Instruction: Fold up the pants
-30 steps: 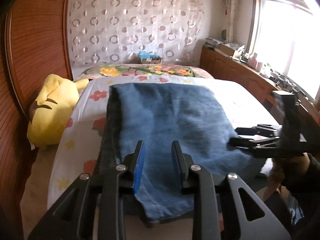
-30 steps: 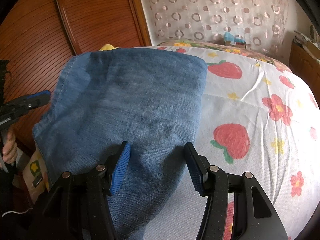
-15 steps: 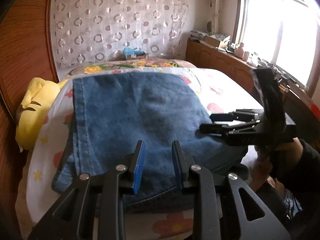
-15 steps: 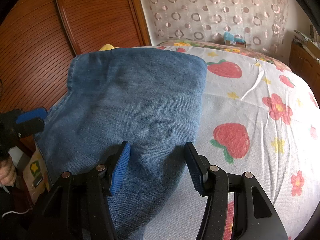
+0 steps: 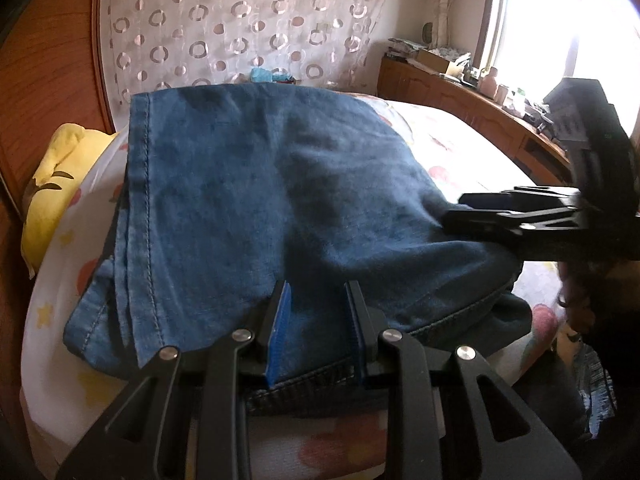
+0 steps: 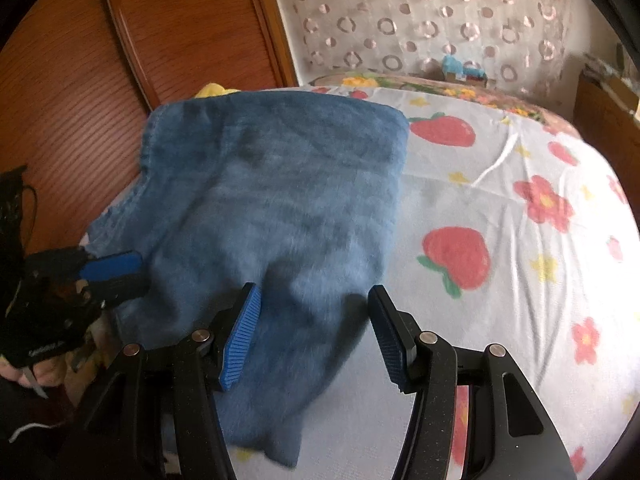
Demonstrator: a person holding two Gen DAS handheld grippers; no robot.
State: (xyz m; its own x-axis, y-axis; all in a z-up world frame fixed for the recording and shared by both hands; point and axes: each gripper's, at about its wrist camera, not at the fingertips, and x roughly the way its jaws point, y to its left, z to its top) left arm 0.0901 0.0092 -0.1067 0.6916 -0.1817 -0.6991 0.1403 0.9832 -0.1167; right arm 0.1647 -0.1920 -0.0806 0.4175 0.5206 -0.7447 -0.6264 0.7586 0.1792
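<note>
Denim fills both my views: the blue pants (image 5: 256, 208) lie folded on the flowered bedsheet (image 6: 500, 240), along its left edge by the wooden headboard (image 6: 80, 92). My left gripper (image 5: 318, 320) sits over the near hem, jaws narrowly parted, pads not visibly pinching cloth. My right gripper (image 6: 312, 336) stands wider apart over the near right corner, gripping nothing. No label reads clearly; small pale lettering on the left gripper's body is illegible. Only the left view shows the yellow plush toy (image 5: 52, 196) properly and the window (image 5: 560, 40).
</note>
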